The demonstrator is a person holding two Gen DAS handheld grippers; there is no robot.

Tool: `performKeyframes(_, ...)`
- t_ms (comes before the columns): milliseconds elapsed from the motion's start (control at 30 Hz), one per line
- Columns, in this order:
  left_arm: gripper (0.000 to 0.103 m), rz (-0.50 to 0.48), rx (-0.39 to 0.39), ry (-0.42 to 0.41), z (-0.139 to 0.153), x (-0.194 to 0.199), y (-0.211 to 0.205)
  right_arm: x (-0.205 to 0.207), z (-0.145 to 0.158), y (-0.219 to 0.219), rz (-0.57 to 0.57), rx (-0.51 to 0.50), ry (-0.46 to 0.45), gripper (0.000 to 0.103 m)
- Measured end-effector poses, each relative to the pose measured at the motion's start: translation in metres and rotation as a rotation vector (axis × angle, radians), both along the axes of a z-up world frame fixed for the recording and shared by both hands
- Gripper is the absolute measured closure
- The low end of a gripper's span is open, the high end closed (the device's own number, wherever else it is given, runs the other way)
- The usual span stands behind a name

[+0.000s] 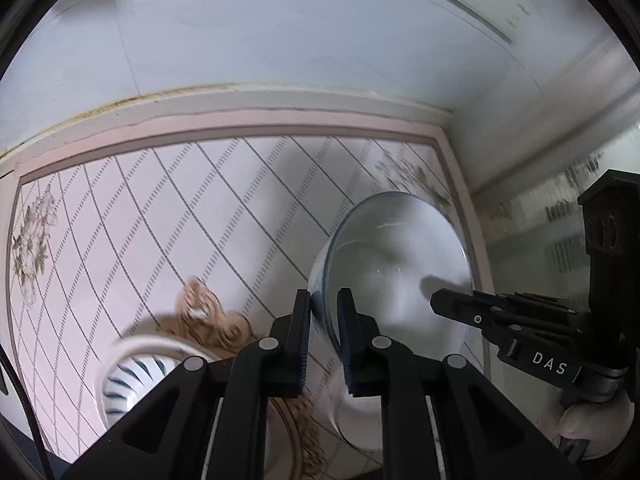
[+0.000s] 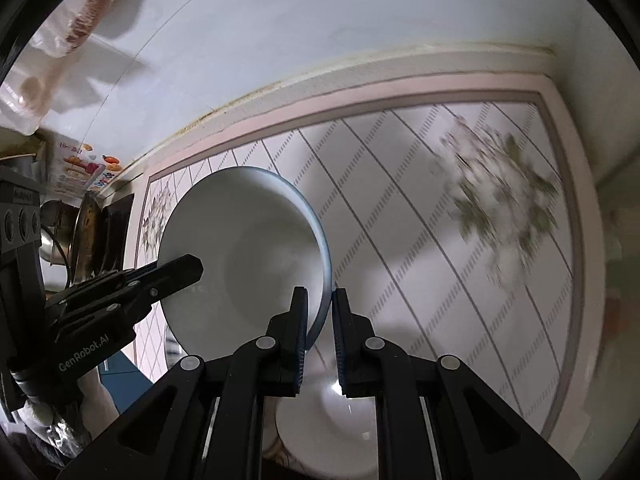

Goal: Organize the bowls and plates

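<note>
A white bowl with a blue rim is held in the air between both grippers, tilted on its side. My left gripper is shut on its near rim. My right gripper is shut on the opposite rim of the same bowl. Each gripper shows in the other's view: the right one and the left one. Below, a white bowl sits on a plate with a brown patterned rim. A blue-striped white bowl stands at lower left.
A pale tabletop with a diamond grid and flower prints runs to a white wall. Pans and kitchen clutter stand at the far left of the right wrist view.
</note>
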State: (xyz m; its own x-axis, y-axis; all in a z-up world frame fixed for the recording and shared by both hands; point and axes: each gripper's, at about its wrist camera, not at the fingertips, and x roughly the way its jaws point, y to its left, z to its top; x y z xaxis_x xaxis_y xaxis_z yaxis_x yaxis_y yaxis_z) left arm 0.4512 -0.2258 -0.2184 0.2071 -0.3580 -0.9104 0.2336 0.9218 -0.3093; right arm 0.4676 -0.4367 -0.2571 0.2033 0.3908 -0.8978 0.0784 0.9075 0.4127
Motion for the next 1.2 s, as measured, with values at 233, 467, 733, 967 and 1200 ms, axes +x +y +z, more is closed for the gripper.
performKeyframes(233, 0.092, -0.083, -0.002, 0.029, -0.006, -0.042, -0.022, -0.063, 0.002, -0.018, -0.058, 0.001, 0.024, 0.089)
performKeyframes(467, 0.092, -0.117, 0.018, 0.069, -0.024, -0.067, -0.023, -0.100, -0.015, -0.025, -0.089, 0.026, 0.073, 0.089)
performKeyframes(733, 0.092, -0.128, 0.056, 0.085, -0.037, -0.074, -0.025, -0.109, -0.034, -0.025, -0.097, 0.038, 0.101, 0.089)
performKeyframes(967, 0.092, -0.132, 0.086, 0.098, -0.049, -0.074, -0.028, -0.105, -0.042, -0.023, -0.086, 0.033, 0.122, 0.089)
performKeyframes(1200, 0.092, -0.144, 0.119, 0.119, -0.063, -0.078, -0.029, -0.103, -0.053, -0.020, -0.064, 0.019, 0.144, 0.088)
